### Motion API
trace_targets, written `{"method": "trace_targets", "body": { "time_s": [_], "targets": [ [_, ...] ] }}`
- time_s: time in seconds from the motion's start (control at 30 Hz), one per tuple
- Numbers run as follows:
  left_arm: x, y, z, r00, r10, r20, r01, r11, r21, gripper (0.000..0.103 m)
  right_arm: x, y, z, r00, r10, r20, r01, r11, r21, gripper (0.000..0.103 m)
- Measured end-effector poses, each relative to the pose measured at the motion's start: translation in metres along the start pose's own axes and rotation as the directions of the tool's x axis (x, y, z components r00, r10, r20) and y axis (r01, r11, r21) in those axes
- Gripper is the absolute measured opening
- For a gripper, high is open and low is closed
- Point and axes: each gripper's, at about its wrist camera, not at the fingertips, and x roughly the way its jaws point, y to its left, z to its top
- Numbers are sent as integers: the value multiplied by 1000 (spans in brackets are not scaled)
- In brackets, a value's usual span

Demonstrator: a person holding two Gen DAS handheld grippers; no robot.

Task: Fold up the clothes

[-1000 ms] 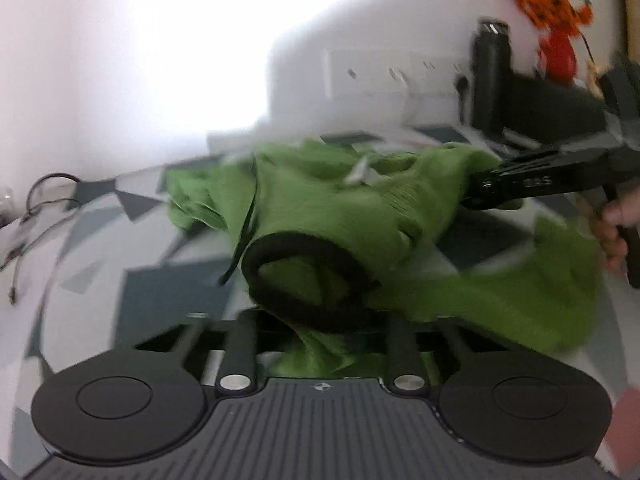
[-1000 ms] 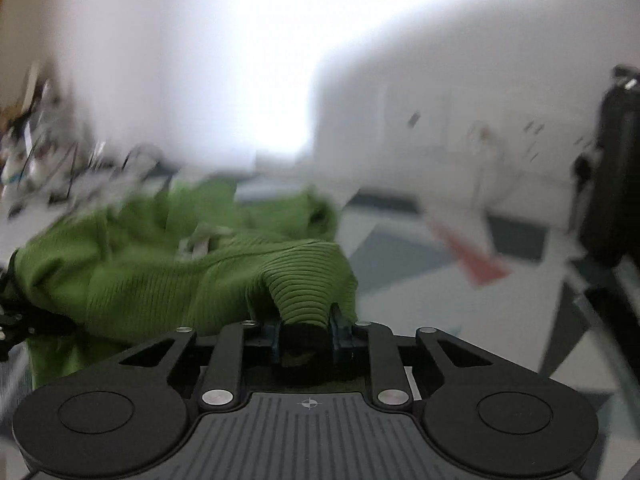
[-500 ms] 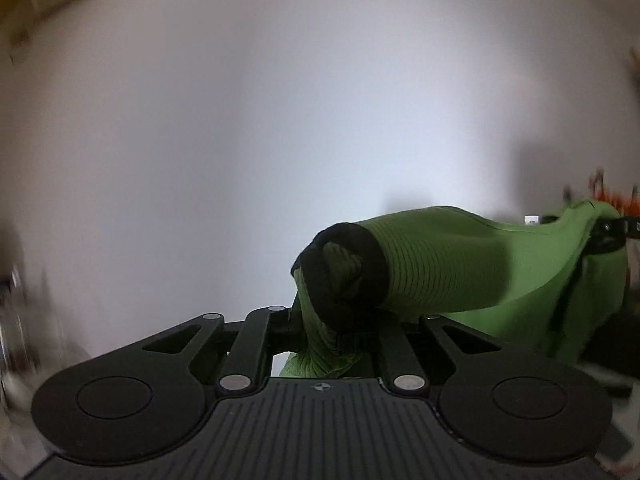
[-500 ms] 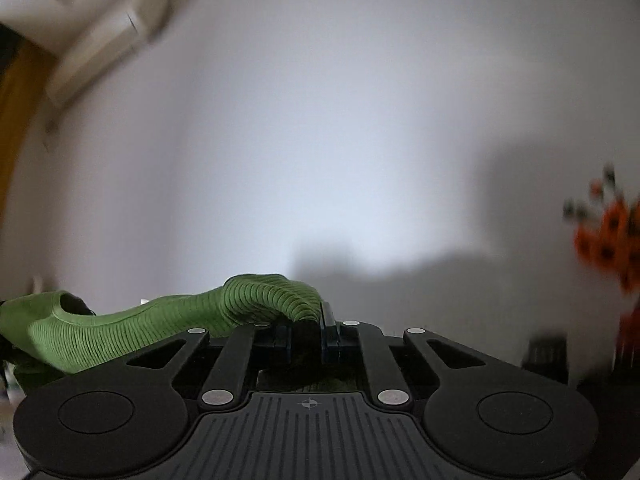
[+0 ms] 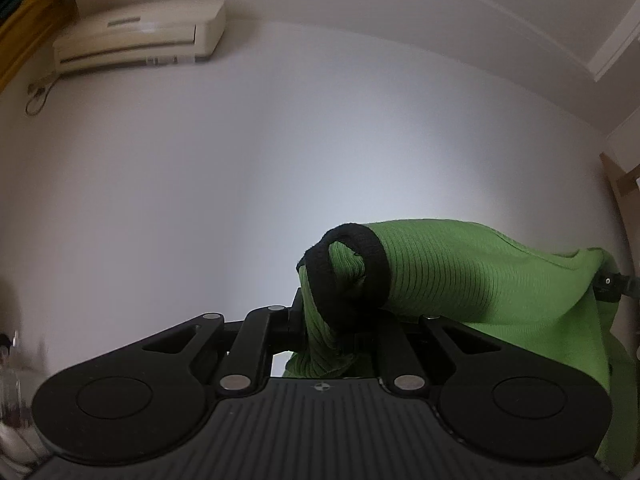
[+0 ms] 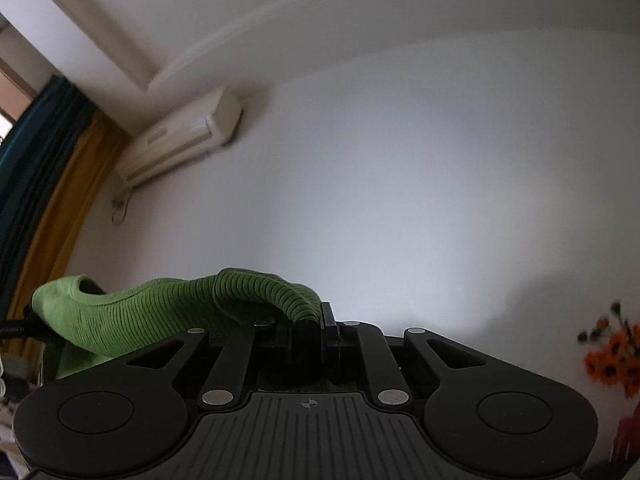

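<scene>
A green ribbed knit garment (image 5: 472,276) with a black-trimmed opening (image 5: 352,268) hangs in the air between both grippers. My left gripper (image 5: 336,320) is shut on the cloth just under that black trim, and the fabric stretches off to the right, where the tip of the other gripper (image 5: 608,282) shows. In the right wrist view the green garment (image 6: 168,312) runs leftward from my right gripper (image 6: 316,328), which is shut on a ribbed edge. Both cameras point upward at the wall, so the table is hidden.
A white wall fills both views, with an air conditioner (image 5: 140,36) high up, also seen as the air conditioner (image 6: 180,144) beside yellow and teal curtains (image 6: 48,200). Orange flowers (image 6: 612,356) show at the lower right.
Both grippers have lifted the green garment off the patterned table and tilted upward. The table, vase and power strip have dropped out of sight, and the wall and ceiling now fill the views.
</scene>
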Motion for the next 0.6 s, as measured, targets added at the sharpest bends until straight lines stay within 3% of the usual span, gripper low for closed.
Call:
{"method": "trace_targets", "body": {
  "time_s": [0.13,0.23,0.37,0.47,0.6],
  "targets": [
    [27,6,-33,988,26,-154,-27,1000,-5,12,29,-15,-39,988,-42,-147,45,999,17,10],
    [68,13,-76,959,84,-272,-76,996,42,12,67,-36,-82,957,-102,-271,112,993,22,10],
    [122,9,-139,915,190,-355,-137,976,170,12,104,-49,-135,907,-176,-382,167,984,-58,10],
    [145,5,-182,865,183,-467,-104,976,190,12,112,-52,-170,858,-164,-487,142,986,-83,10],
    [141,-5,-236,770,138,-623,3,976,220,12,91,-59,-215,780,-119,-614,86,993,-84,10]
  ]
}}
